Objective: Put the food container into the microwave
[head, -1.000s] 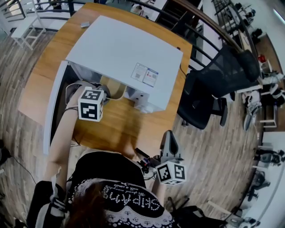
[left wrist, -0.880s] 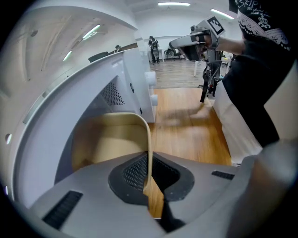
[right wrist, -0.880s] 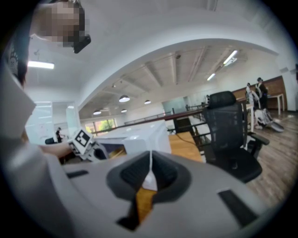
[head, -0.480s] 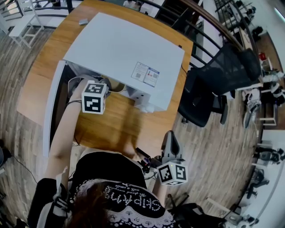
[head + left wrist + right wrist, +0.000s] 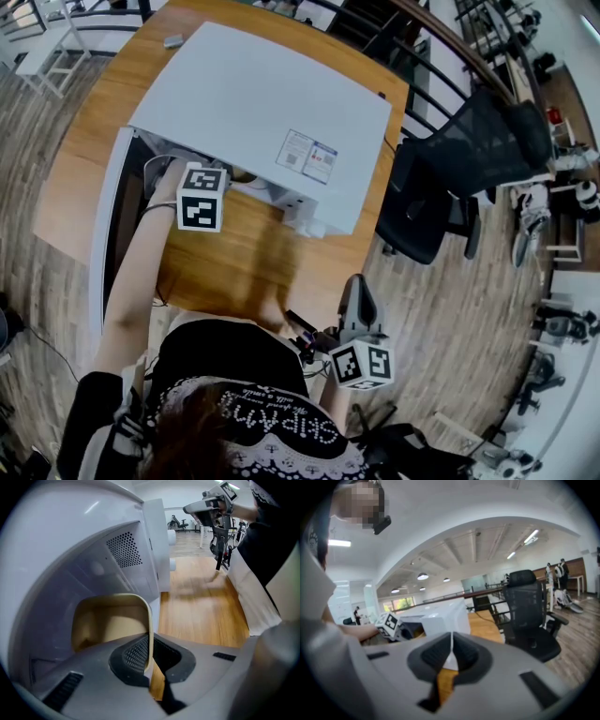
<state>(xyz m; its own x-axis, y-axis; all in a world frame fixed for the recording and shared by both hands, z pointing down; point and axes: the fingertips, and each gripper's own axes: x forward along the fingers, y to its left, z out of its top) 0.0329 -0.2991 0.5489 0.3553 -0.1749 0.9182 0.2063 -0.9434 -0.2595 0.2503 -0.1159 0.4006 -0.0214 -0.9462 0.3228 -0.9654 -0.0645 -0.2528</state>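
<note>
- Jaws of the left gripper (image 5: 150, 652) are pressed together on the right side wall of the tan food container (image 5: 110, 620), with the rim pinched between them.
- Container is held inside the cavity of the white microwave (image 5: 262, 103), near the perforated side wall (image 5: 124, 550). Whether it rests on the cavity floor cannot be told.
- Step is judged as placement inside the microwave, late in the task, with release not yet done.
- Next move calls for the container to be set flat, the jaws spread, and the gripper drawn out clear of the open door (image 5: 111, 225).
- Right gripper (image 5: 451, 656) is closed on nothing and held by the table (image 5: 244, 267) edge, well apart from the microwave.
- Grip and container are shown only in the left gripper view. In the head view they are hidden under the microwave top, and only the marker cube (image 5: 202, 198) is seen at the opening.
- Open door is shown only in the head view.
</note>
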